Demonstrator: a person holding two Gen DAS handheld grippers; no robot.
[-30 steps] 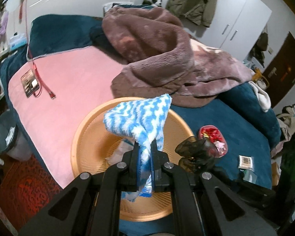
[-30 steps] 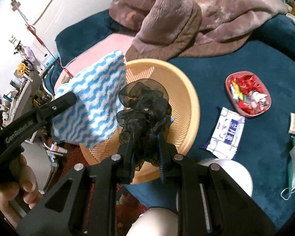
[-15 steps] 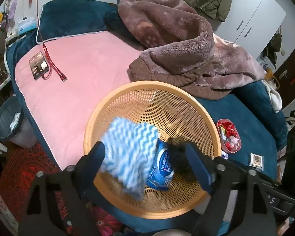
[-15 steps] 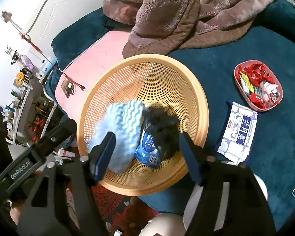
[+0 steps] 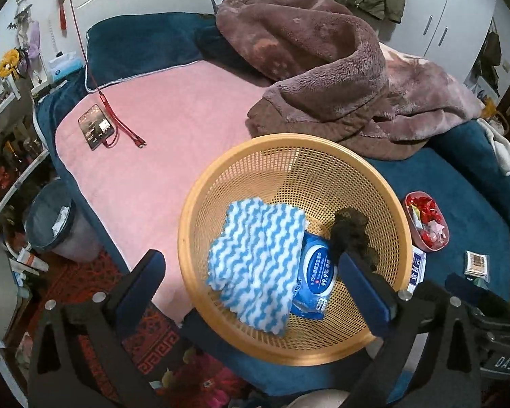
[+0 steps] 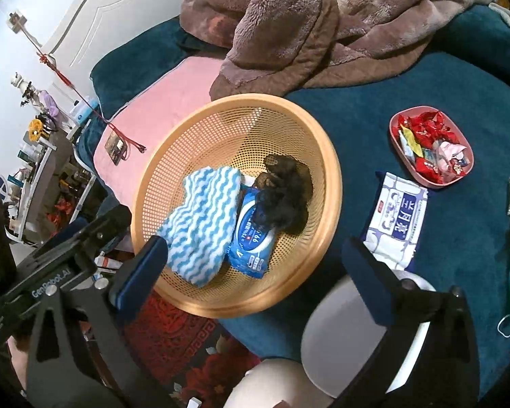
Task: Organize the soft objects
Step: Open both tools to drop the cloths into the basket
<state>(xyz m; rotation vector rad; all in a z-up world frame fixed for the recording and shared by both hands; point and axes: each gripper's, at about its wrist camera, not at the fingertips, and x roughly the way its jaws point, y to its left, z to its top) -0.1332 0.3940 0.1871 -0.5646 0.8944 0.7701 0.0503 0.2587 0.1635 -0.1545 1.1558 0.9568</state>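
Both grippers over the orange basket [image 5: 290,142], both tilted down into it. Left gripper [image 5: 255,280]: jaws opening, nothing pinched. The blue-white wavy cloth [image 5: 258,265] shows in the gap but lies loose on the basket floor. Right gripper [image 6: 255,258]: jaws opening too, nothing pressed between the fingers.

Basket contents, right wrist view: cloth [image 6: 204,224] on the left side, blue wipes pack [image 6: 251,234] in the middle partly under the cloth edge, black mesh scrunchie [image 6: 284,193] on the right, resting on the pack's far end. All three are inside the rim. The basket sits on the bed, straddling the pink blanket [image 5: 159,136] and the teal cover [image 6: 408,78], and its near edge overhangs the bed edge a bit.

Judgement: drop step done for these two. Next soft candidate looks like the white wipes pack [image 6: 396,217], flat on the teal cover, outside the basket, well right of the rim and just beyond the right gripper's right finger. The right hand is clearly nearer; the left would have to cross the basket. Its long axis runs near-to-far in the right wrist view, tilted slightly right at the far end, roughly in line with the fingers. A grasp across the short side needs little wrist roll, mainly a shift right.

The candy dish [image 6: 431,144] sits just past the pack's far end; risk of a nudge on overreach.
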